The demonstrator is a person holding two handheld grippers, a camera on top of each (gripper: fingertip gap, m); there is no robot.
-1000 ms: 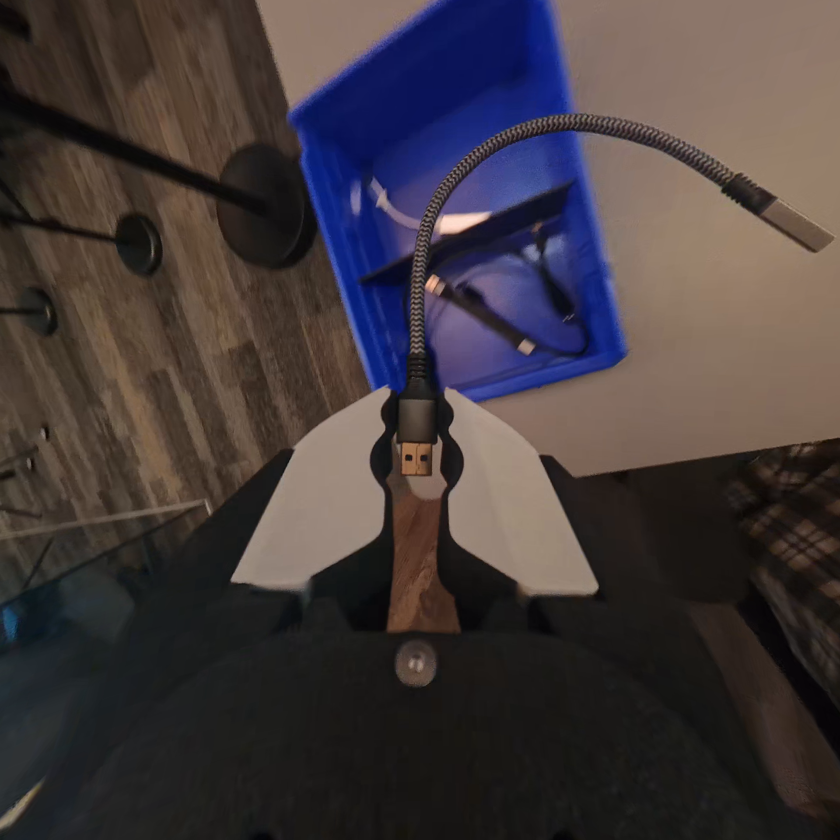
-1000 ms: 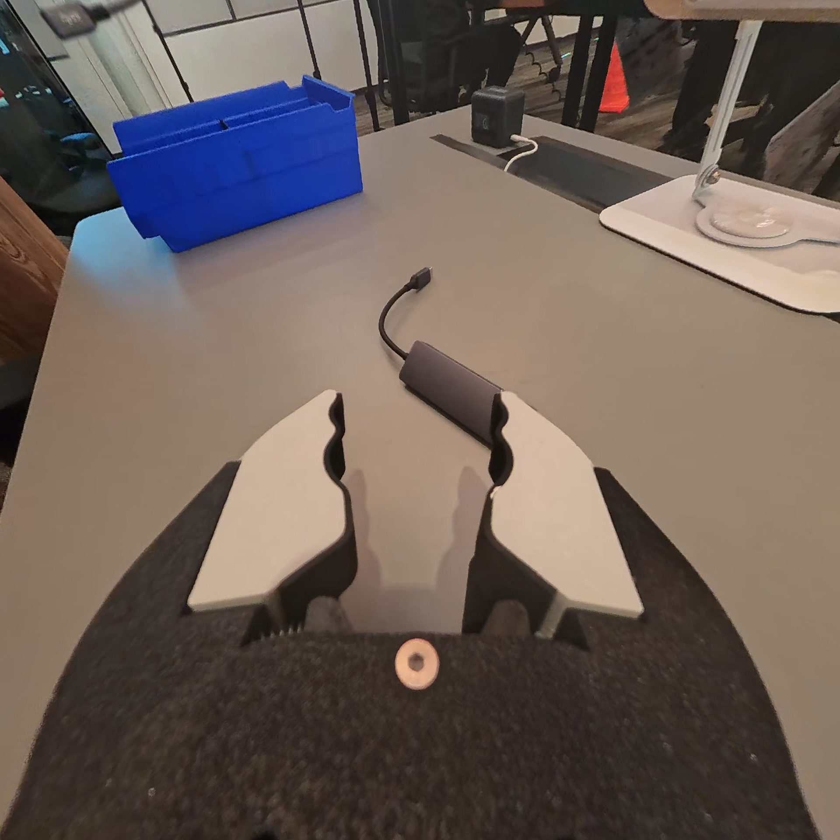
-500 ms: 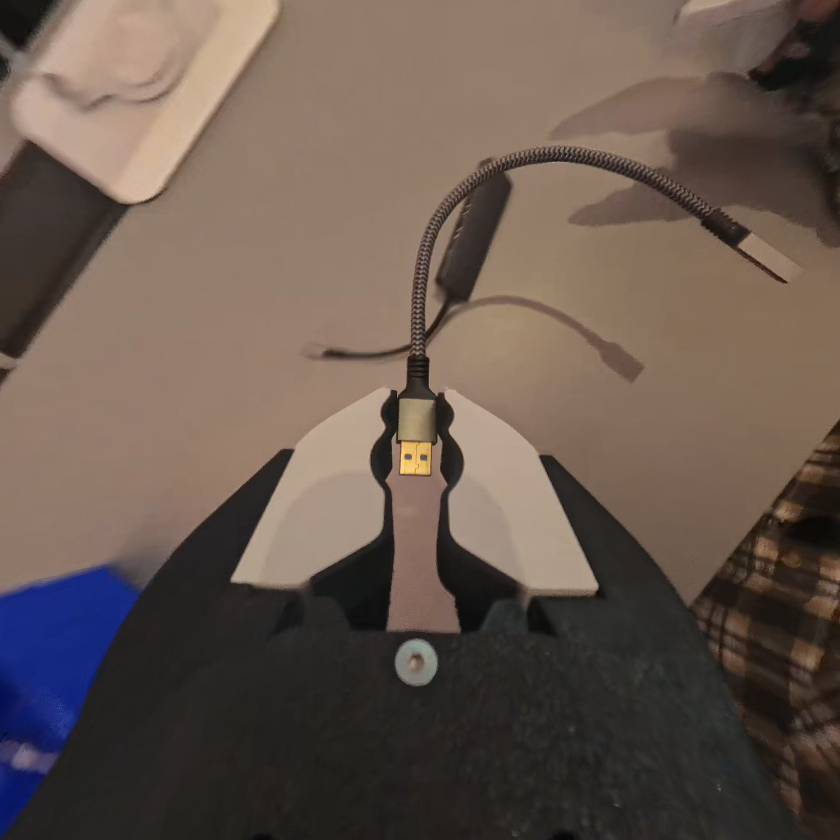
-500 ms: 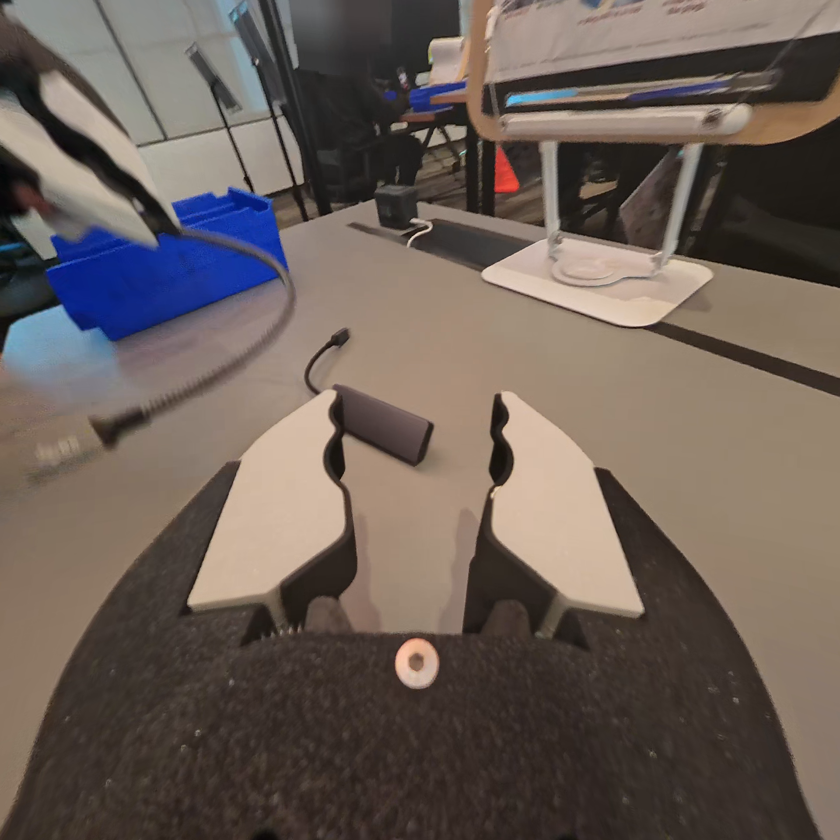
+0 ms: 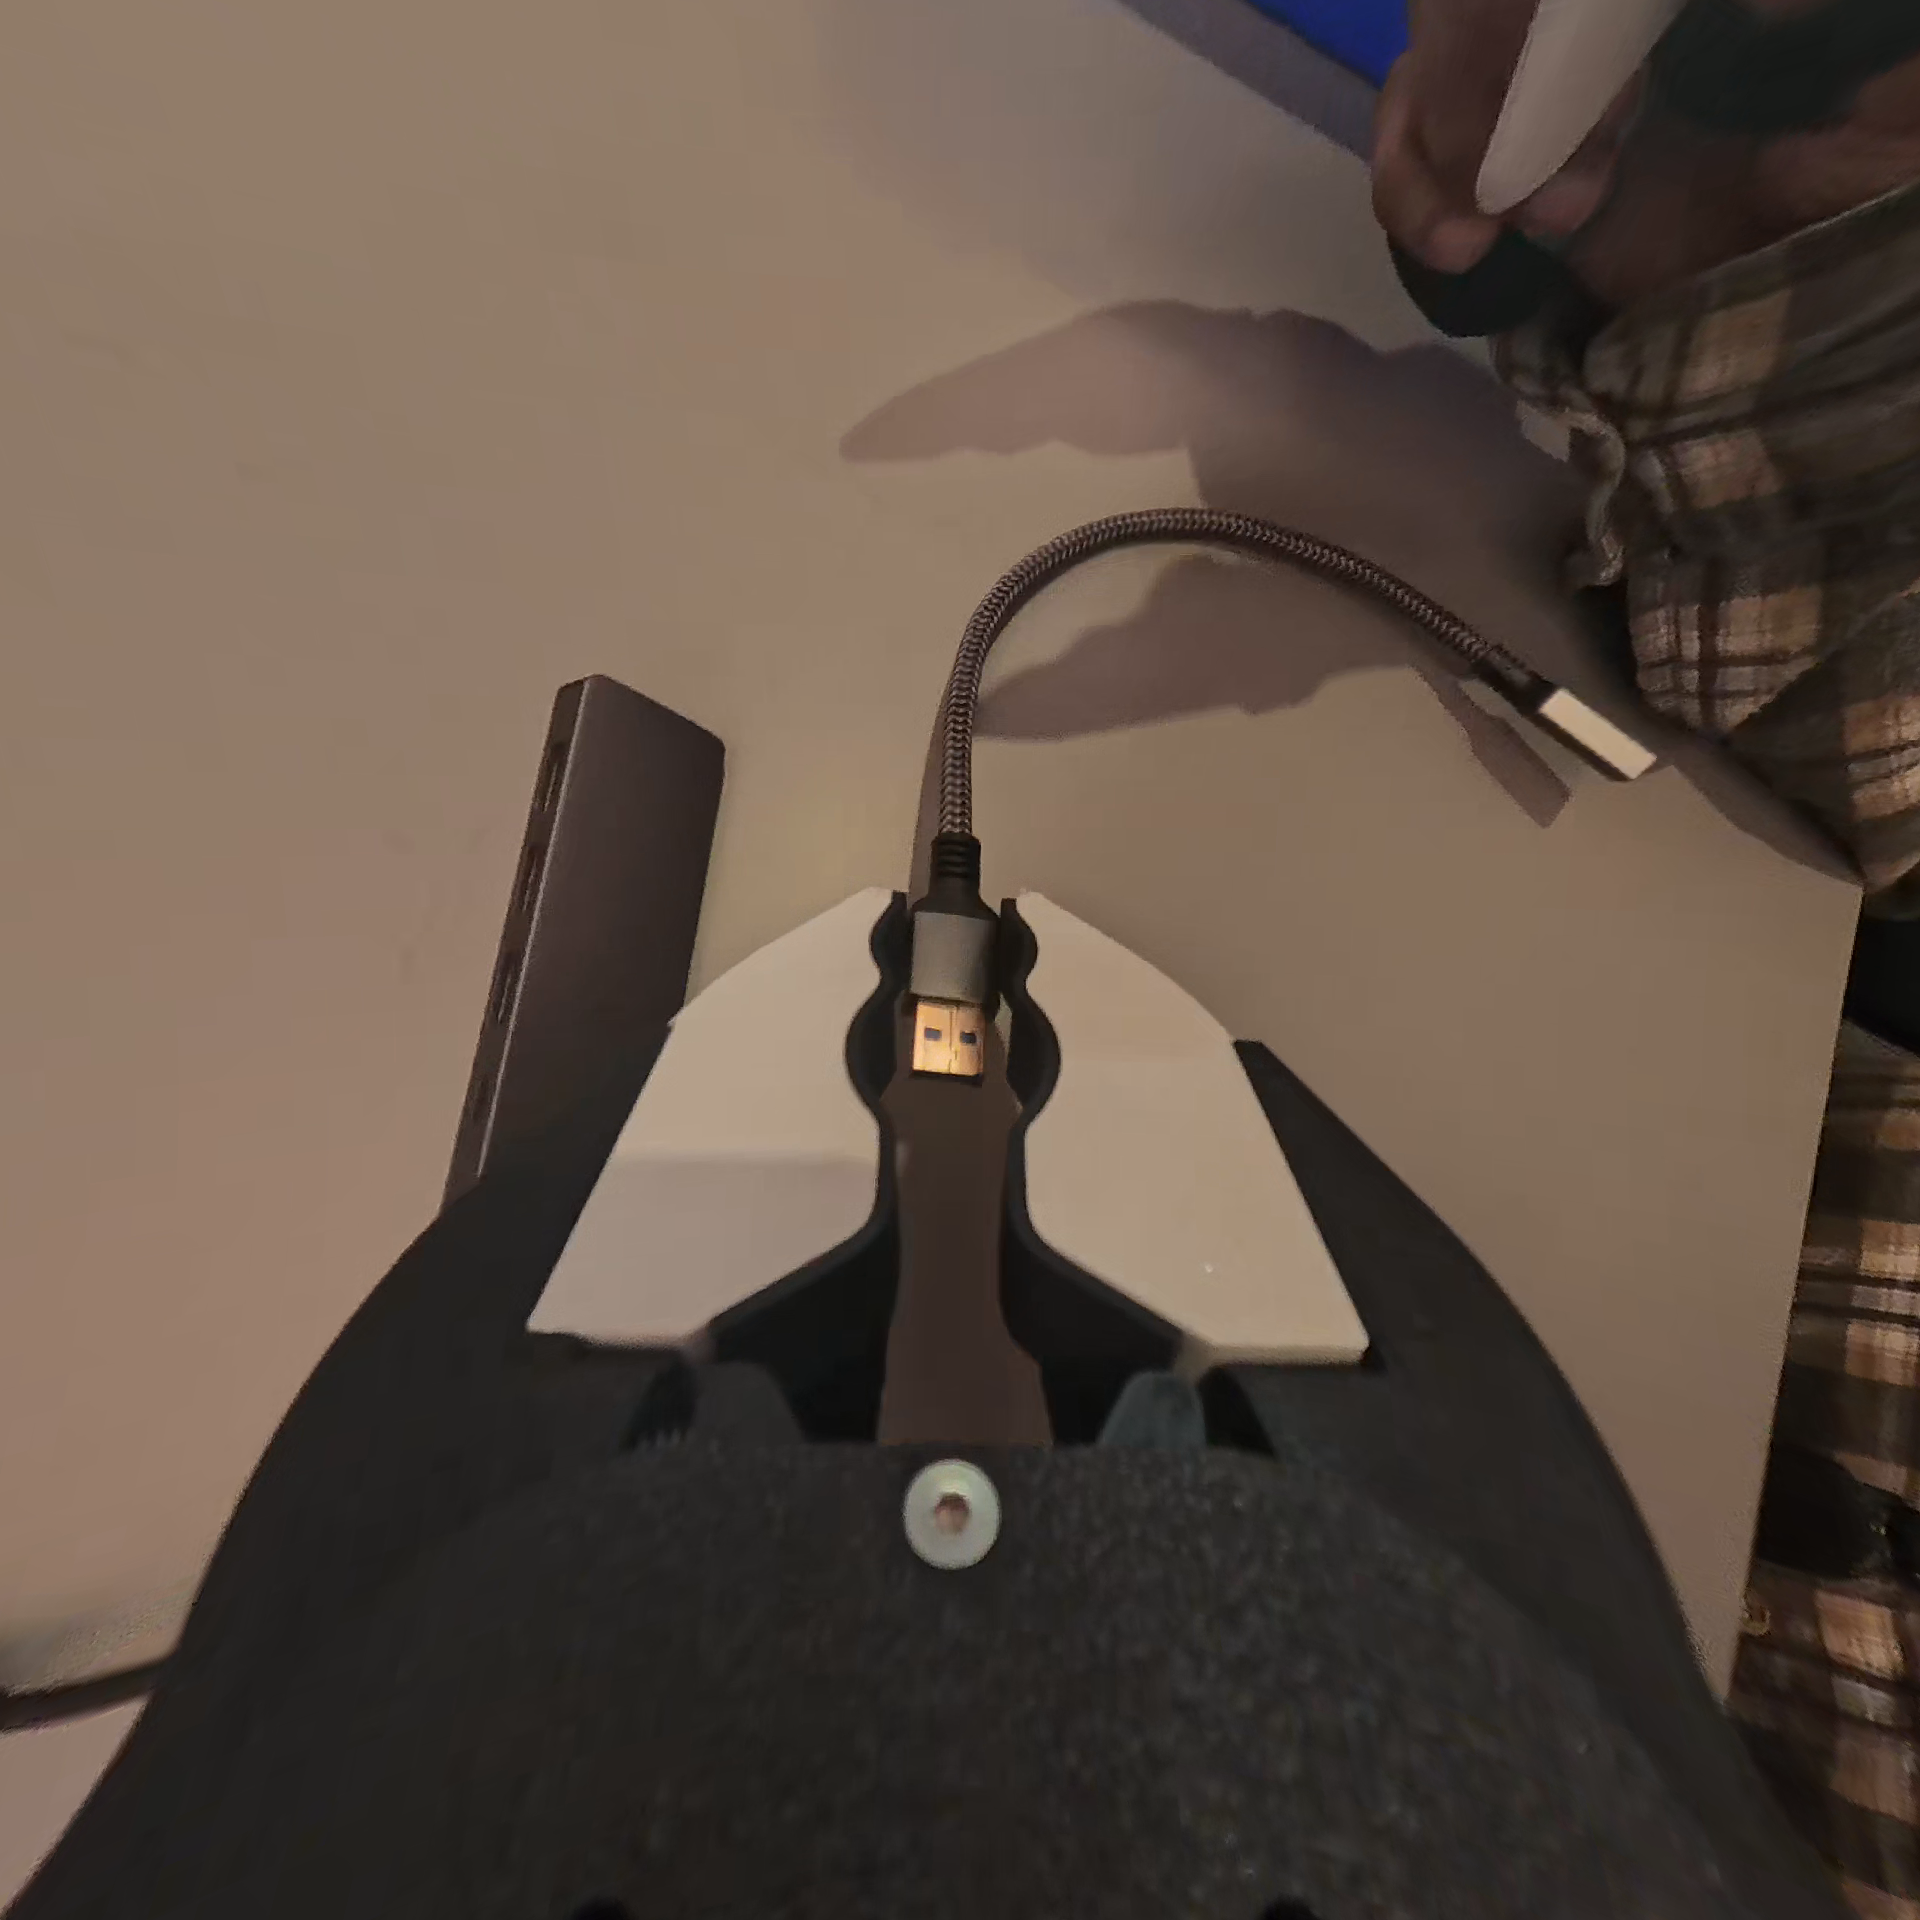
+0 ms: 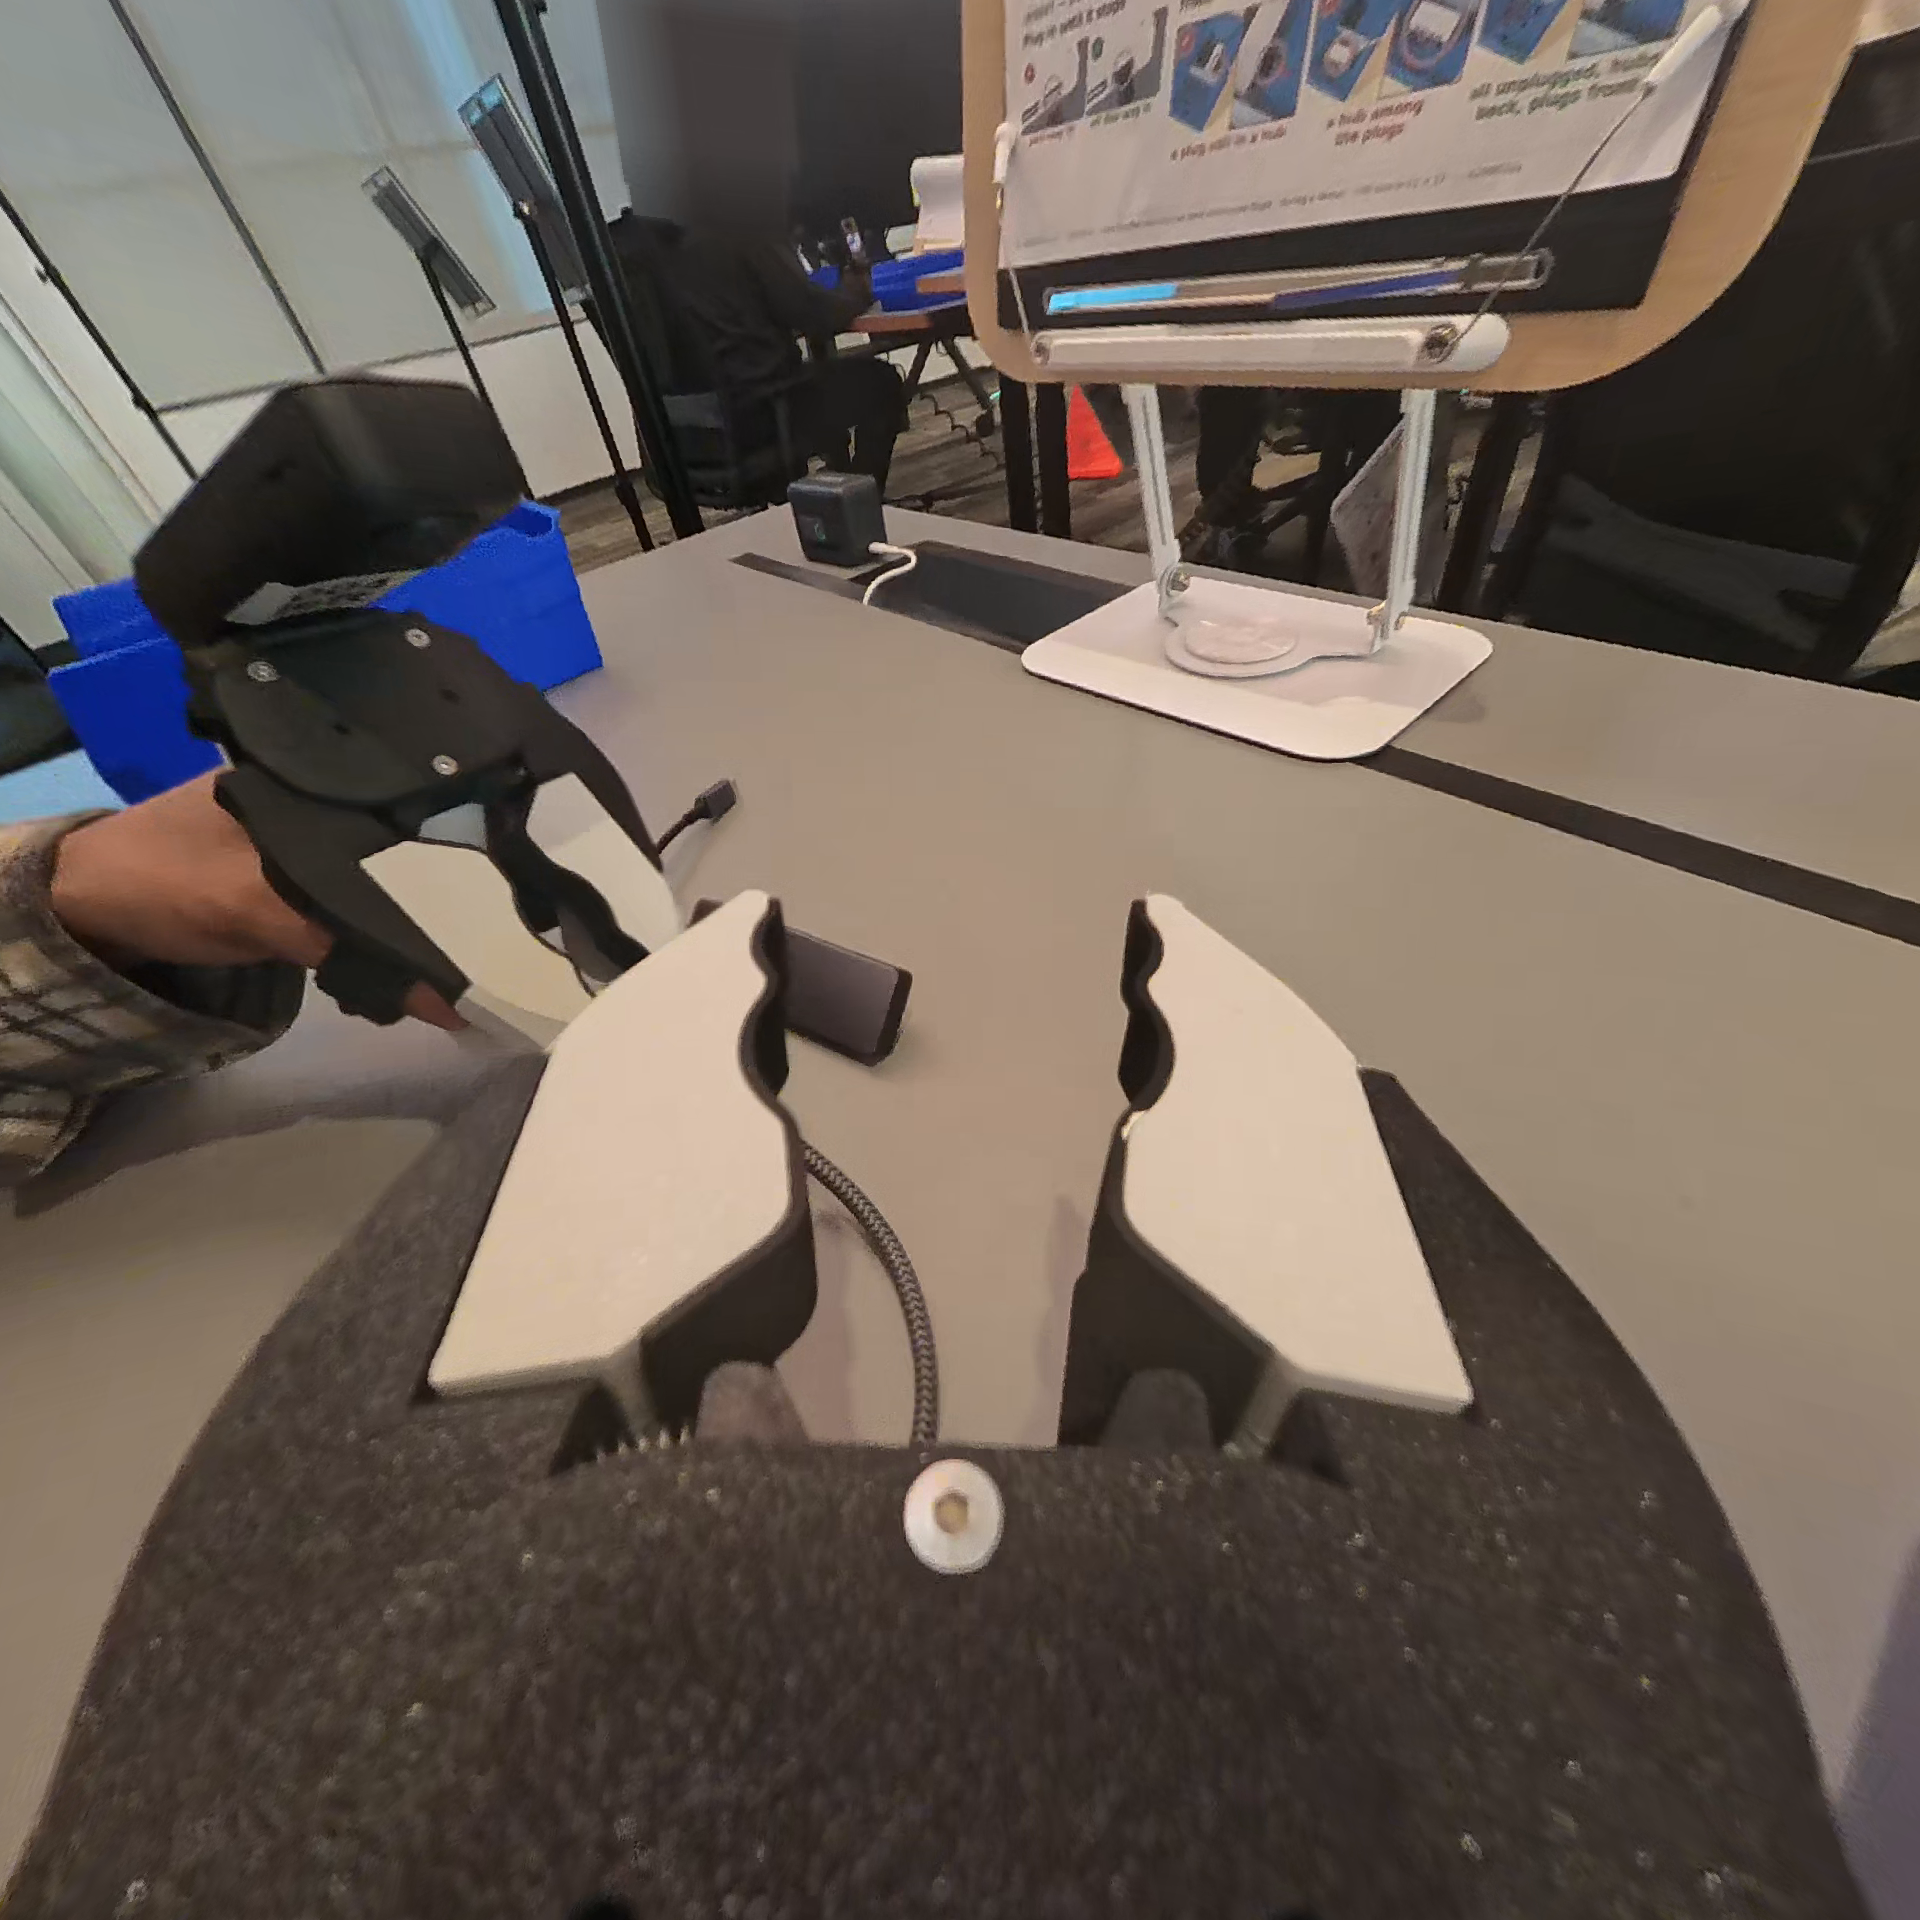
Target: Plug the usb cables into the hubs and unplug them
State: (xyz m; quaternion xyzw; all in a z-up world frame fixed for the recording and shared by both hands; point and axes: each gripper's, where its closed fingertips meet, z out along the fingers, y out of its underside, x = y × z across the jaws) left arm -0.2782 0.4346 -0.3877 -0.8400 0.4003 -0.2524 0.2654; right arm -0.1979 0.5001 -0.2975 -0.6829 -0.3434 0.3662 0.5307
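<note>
On a grey matte tabletop (image 5: 364, 416), the left gripper (image 5: 956, 914) pinches the grey braided USB cable (image 5: 961, 727) by its plug; the slim dark-grey hub (image 5: 613, 883) lies just left. The right gripper (image 6: 951, 966) is spread, the hub just ahead-left.

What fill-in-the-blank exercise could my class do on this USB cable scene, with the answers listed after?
1. The left gripper is shut on the plug of the ____ cable.
2. The right gripper's fingers are ____ and hold nothing.
3. The dark hub lies on the ____ table.
4. The bin at the table's far corner is ____.

Answers: braided; open; grey; blue
</note>
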